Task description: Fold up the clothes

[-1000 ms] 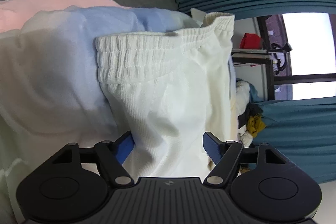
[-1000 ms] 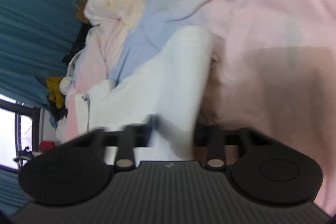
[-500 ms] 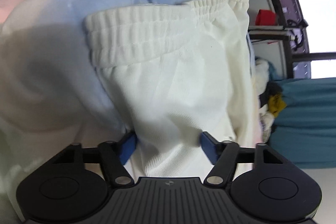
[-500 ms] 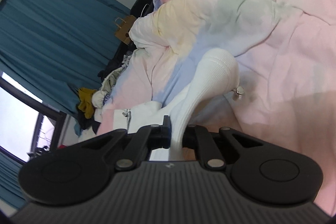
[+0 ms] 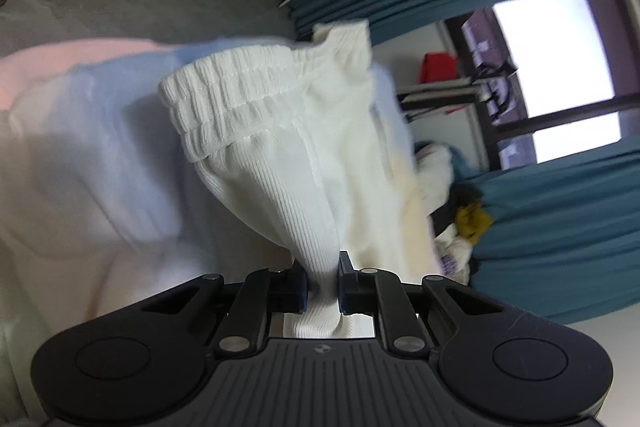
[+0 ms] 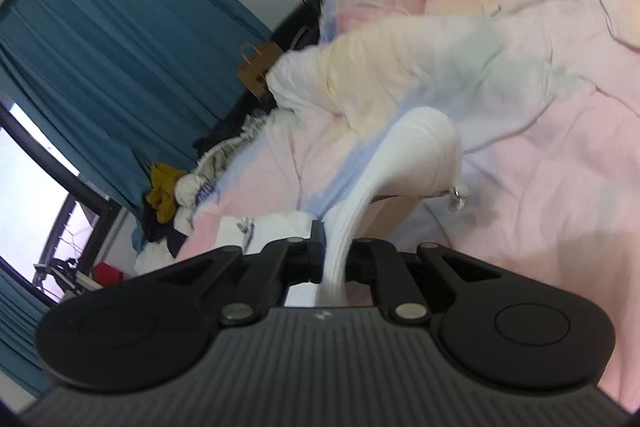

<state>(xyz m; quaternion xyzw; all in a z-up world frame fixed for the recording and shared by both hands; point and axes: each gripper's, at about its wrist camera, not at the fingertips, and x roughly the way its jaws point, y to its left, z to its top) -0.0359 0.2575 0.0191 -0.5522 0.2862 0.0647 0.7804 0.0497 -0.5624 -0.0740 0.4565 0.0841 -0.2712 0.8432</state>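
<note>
Both sets of fingers are clamped on the same white ribbed garment. The left gripper [image 5: 322, 281] has its fingers [image 5: 298, 285] pressed in on a bunched ridge of the white shorts [image 5: 288, 163], and the right gripper [image 6: 334, 259] pinches another gathered strip of the same white knit, its fingers squeezed tight with fabric running straight through.

Going outward from the left grip, the cloth fans up to the elastic waistband [image 5: 236, 99], which sits at the far end from the fingers and runs roughly crosswise in that view. So the long axis goes from the pinch out to the waistband, pointing away from the gripper toward the foot edge of the bed [image 6: 560, 163]. In the right view the fabric arcs up into a rounded hump with a metal-tipped drawstring [image 6: 458, 193] dangling under it, so that part is clearly off the pastel duvet.

My read: this is the lift-and-carry part of a fold, garment held at two points and half raised over the bed. Next it'd need both grips kept level and taut so the held edge lands square on the rest, no twisting.
</note>
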